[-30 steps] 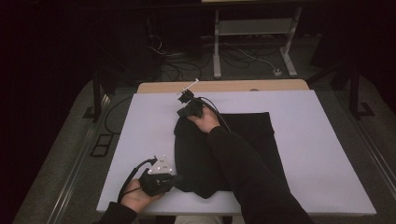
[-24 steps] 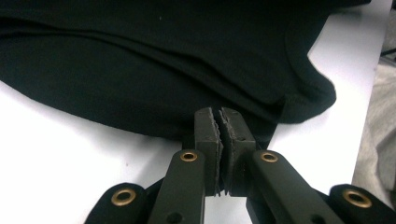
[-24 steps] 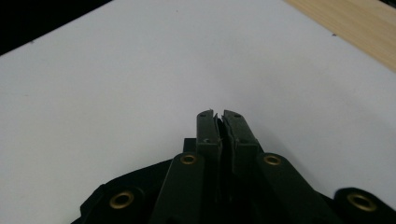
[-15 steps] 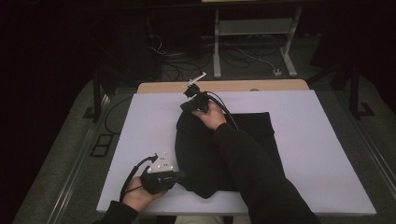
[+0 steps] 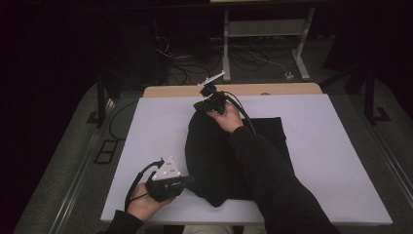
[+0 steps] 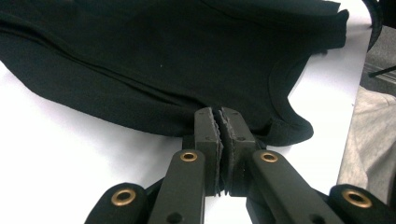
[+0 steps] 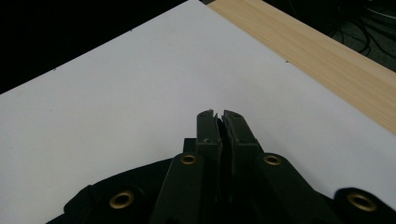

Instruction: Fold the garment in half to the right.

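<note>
Between the two grippers a black garment (image 5: 229, 161) lies on the white table (image 5: 331, 146). Left gripper (image 6: 219, 114) is clamped on its near hem; right gripper (image 7: 218, 115) pinches the far edge, cloth bunched beneath it.
</note>
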Tool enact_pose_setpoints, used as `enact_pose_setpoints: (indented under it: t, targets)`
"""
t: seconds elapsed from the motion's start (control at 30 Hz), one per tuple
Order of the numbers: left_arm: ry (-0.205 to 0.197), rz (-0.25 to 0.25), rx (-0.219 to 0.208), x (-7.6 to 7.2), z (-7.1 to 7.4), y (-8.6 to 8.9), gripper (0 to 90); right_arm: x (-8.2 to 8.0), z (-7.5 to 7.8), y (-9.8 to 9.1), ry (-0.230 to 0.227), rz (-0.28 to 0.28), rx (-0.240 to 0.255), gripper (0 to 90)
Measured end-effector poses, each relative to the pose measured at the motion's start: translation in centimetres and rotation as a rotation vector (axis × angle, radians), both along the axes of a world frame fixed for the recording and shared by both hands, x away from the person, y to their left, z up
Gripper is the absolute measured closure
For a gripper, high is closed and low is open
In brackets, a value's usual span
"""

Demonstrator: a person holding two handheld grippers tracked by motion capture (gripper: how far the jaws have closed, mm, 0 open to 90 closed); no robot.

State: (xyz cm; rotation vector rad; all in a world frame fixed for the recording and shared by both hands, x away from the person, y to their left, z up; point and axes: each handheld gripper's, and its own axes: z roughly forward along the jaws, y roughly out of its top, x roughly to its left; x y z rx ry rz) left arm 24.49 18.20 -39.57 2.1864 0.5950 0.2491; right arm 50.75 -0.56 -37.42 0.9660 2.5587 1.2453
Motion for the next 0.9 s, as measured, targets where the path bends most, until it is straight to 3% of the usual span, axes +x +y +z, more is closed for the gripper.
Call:
enact_pose_setpoints:
  t: [0.2, 0.47, 0.9]
  targets:
    - [-0.013, 0.001, -0.019, 0.2, 0.8, -0.3, 85.0, -0.1, 0.9, -0.9, -0.012, -0.018, 0.015, 84.4]
    - [-0.039, -0.031, -0.051, 0.7, 2.1, -2.1, 85.1, -0.2, 1.9, -2.3, -0.024, -0.029, 0.023, 84.4]
    - [-0.041, -0.075, -0.064, 1.2, 2.6, -5.0, 85.0, -0.6, 2.4, -4.9, -0.035, -0.052, 0.042, 84.3]
